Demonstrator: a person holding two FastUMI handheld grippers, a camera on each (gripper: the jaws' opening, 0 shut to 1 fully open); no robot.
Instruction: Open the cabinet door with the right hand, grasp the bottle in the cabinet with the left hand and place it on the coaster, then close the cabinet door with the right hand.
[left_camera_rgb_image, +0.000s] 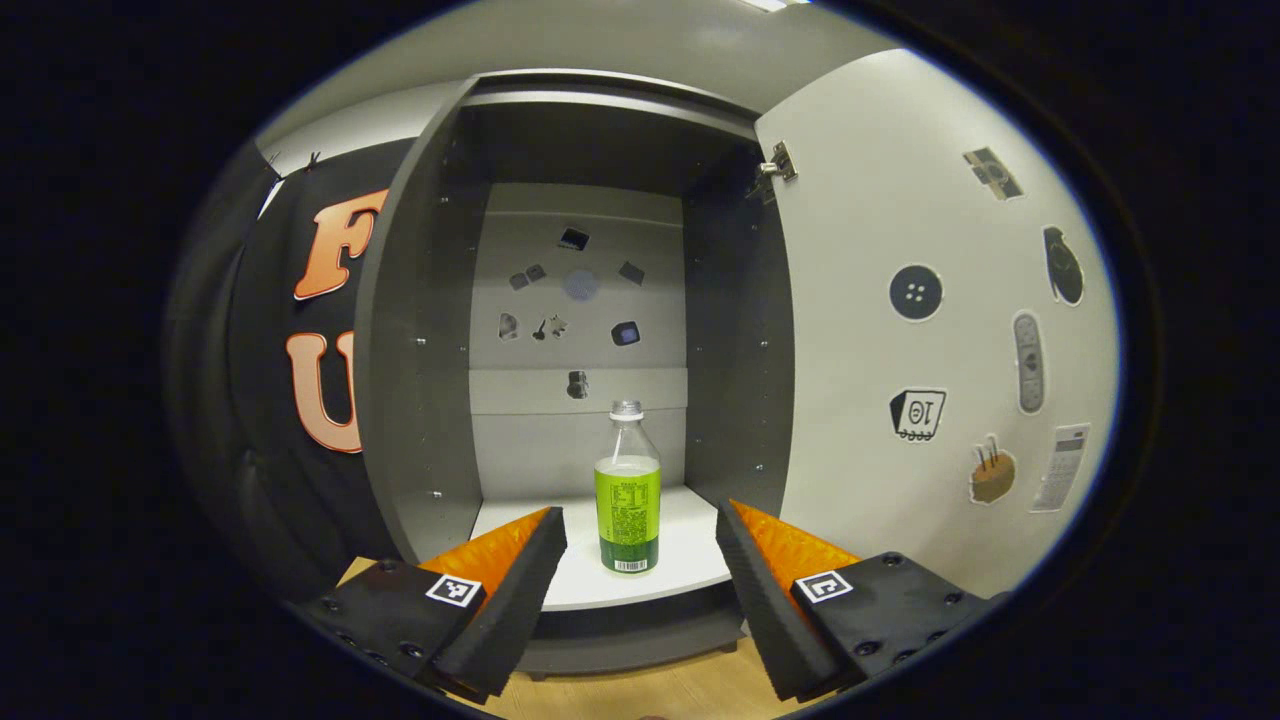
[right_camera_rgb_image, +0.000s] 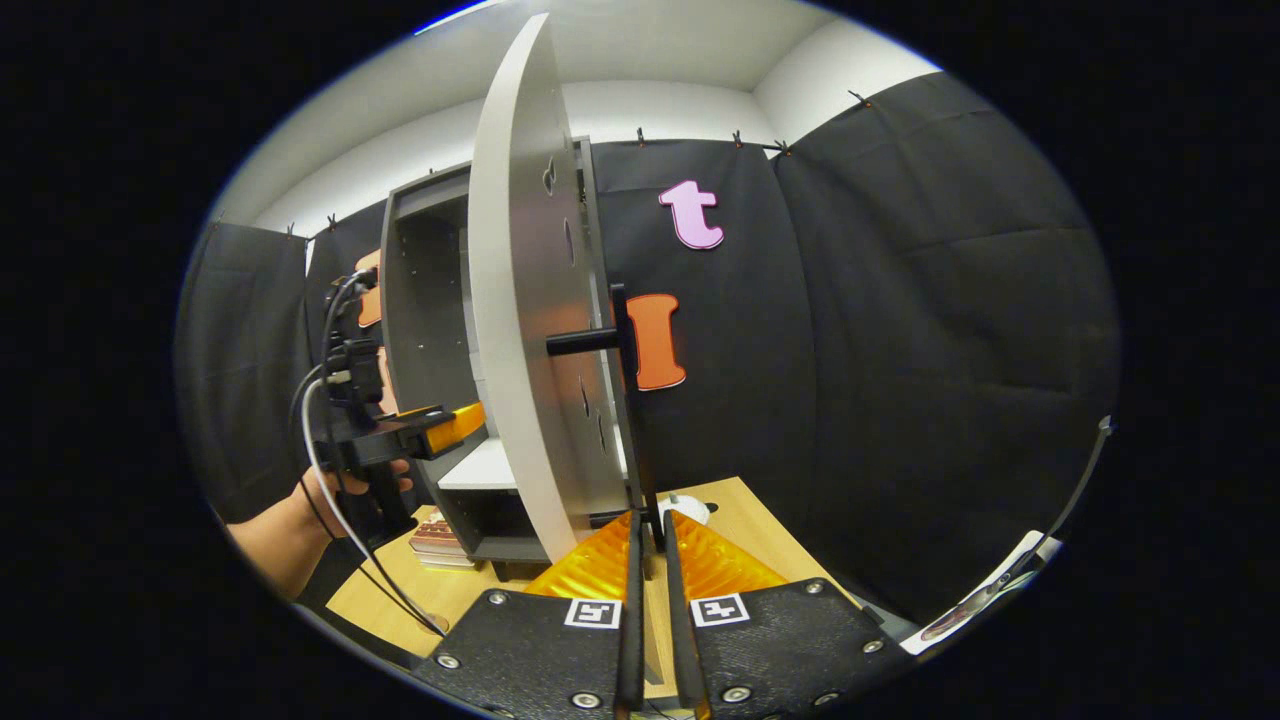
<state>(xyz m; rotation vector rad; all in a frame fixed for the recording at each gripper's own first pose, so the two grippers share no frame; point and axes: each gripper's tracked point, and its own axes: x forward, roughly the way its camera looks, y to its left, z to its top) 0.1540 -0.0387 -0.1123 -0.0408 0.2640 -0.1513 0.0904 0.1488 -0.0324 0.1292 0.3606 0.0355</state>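
Left gripper (left_camera_rgb_image: 640, 560) wide open, facing upright bottle (left_camera_rgb_image: 628, 495) in cabinet (left_camera_rgb_image: 420, 330). Right gripper (right_camera_rgb_image: 650, 545) closed on door (right_camera_rgb_image: 520, 330) handle (right_camera_rgb_image: 628, 400).

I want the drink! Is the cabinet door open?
Open: the door is swung wide, and the bottle stands upright on the shelf inside.

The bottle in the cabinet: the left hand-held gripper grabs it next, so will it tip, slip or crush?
The bottle is tall and narrow, so a high nudge could tip it. Liquid fills most of it, probably giving weight low down. The clear wall looks like thin plastic and may flex; the label likely aids grip.
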